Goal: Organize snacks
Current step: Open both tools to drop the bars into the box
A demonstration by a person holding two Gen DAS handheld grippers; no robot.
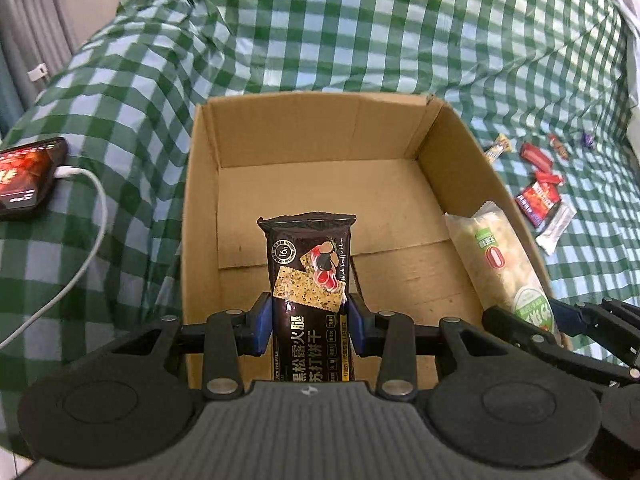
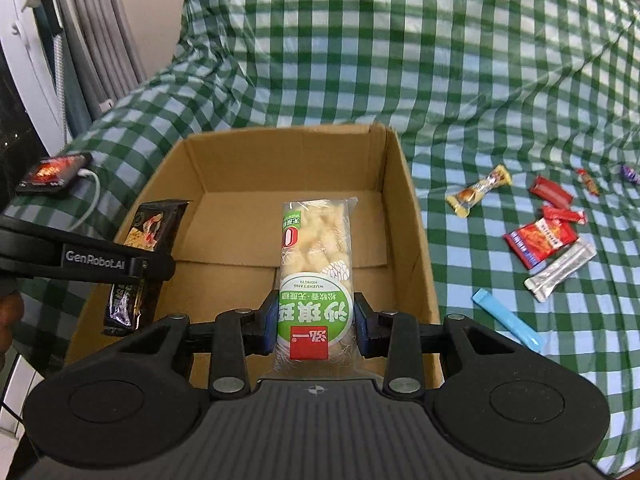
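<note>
Left tool [image 1: 311,322] around cracker pack [image 1: 310,276]

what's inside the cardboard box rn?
Nothing loose visible: bare floor flaps in the cardboard box. The black cracker pack and the clear green-label snack pack hang over it, each clamped in a gripper. The floor under both packs and the near edge is hidden.

Left gripper [image 1: 311,326] and right gripper [image 2: 316,326] (both clamped) angle downward

Black left gripper [image 1: 310,322], blue pads [image 1: 262,322], "GenRobot.AI" lettering.
</note>
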